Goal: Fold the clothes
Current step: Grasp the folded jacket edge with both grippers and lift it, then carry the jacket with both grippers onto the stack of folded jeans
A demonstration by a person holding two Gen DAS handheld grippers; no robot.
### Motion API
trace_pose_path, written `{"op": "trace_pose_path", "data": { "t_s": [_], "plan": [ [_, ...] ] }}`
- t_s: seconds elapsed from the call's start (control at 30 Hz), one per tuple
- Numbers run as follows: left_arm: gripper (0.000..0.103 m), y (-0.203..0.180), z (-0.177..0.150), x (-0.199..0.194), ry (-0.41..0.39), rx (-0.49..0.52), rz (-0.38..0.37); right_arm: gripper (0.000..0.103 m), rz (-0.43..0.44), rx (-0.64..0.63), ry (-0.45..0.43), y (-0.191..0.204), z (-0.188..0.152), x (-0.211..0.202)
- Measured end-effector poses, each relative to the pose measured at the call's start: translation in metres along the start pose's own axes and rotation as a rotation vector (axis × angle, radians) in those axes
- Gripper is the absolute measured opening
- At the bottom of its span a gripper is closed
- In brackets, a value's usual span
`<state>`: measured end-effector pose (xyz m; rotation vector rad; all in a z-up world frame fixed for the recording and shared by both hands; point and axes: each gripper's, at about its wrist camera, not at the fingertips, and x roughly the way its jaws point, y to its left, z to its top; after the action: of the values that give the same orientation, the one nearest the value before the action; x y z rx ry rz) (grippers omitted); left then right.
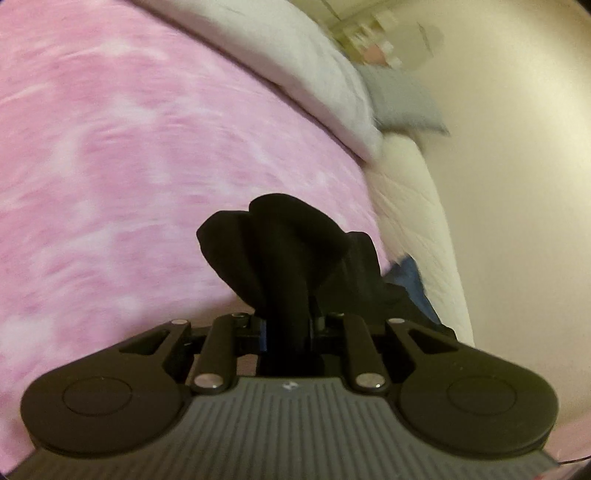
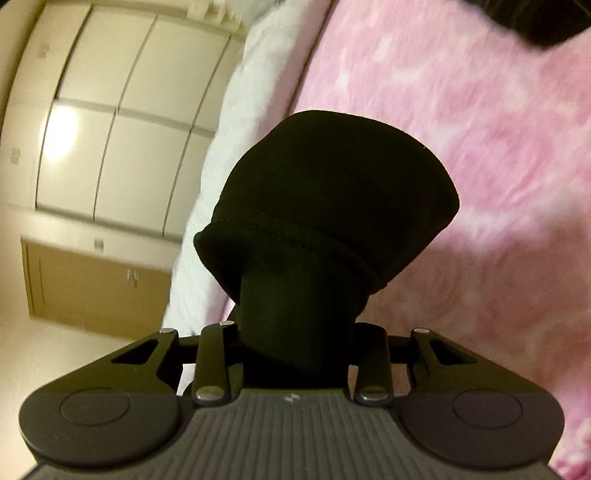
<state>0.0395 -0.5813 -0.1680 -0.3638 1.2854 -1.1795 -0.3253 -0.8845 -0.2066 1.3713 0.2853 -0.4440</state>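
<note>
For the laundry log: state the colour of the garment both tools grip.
Black garment, plain; clearest in the right wrist view.

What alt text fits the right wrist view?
The right gripper is shut on a bunch of black cloth, held above a pink blanket. A white pillow and cream cupboards lie left.

Warm, yellowish indoor light fills both views, moderately bright. In the right wrist view a round glare patch (image 2: 61, 134) shines on the glossy cabinet doors (image 2: 122, 122). The pink blanket (image 1: 129, 166) is smeared by motion blur in both views, as are the shelves (image 1: 369, 33) beyond the blanket's far edge. The black garment (image 2: 325, 206) reads as a near-featureless dark mass, only a seam showing. Fisheye distortion bows the cabinet lines, and the corners vignette to black.
</note>
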Motion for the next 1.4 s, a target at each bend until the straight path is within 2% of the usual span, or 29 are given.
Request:
{"op": "trace_pose_path", "data": {
  "t_s": [0.13,0.33,0.5,0.57,0.67,0.77,0.87,0.93,1.0,1.07,1.13,1.17,1.3,1.4],
  "plan": [
    [0.015,-0.083,0.032,0.065,0.093,0.13,-0.077,0.035,0.006,0.057,-0.158,0.005,0.028,-0.058],
    [0.015,-0.242,0.068,0.218,0.249,0.336,-0.21,0.035,-0.003,0.141,-0.449,-0.003,0.105,-0.15],
    [0.015,-0.368,0.079,0.356,0.352,0.469,-0.312,0.035,-0.01,0.159,-0.669,-0.019,0.184,-0.212],
    [0.015,-0.409,0.078,0.409,0.391,0.52,-0.345,0.035,-0.011,0.162,-0.749,-0.028,0.209,-0.229],
    [0.015,-0.451,0.075,0.486,0.449,0.587,-0.372,0.035,-0.018,0.188,-0.853,-0.051,0.241,-0.238],
    [0.015,-0.457,0.065,0.559,0.515,0.628,-0.346,0.035,-0.042,0.246,-0.905,-0.087,0.264,-0.229],
    [0.015,-0.422,0.048,0.626,0.587,0.56,-0.266,0.036,-0.102,0.33,-0.877,-0.139,0.277,-0.2],
    [0.018,-0.394,0.039,0.657,0.62,0.544,-0.202,0.037,-0.13,0.355,-0.851,-0.17,0.282,-0.189],
    [0.02,-0.375,0.038,0.669,0.618,0.47,-0.239,0.038,-0.146,0.354,-0.822,-0.197,0.285,-0.187],
    [0.023,-0.37,0.04,0.671,0.616,0.455,-0.263,0.04,-0.117,0.318,-0.807,-0.208,0.284,-0.208],
    [0.029,-0.368,0.041,0.666,0.615,0.452,-0.275,0.05,-0.098,0.307,-0.793,-0.213,0.283,-0.219],
    [0.031,-0.368,0.044,0.66,0.611,0.444,-0.273,0.051,-0.093,0.312,-0.787,-0.213,0.282,-0.22],
    [0.04,-0.359,0.051,0.632,0.589,0.412,-0.281,0.058,-0.109,0.323,-0.8,-0.203,0.268,-0.231],
    [0.042,-0.349,0.049,0.611,0.582,0.394,-0.278,0.059,-0.141,0.332,-0.824,-0.202,0.253,-0.248]
  ]
}}
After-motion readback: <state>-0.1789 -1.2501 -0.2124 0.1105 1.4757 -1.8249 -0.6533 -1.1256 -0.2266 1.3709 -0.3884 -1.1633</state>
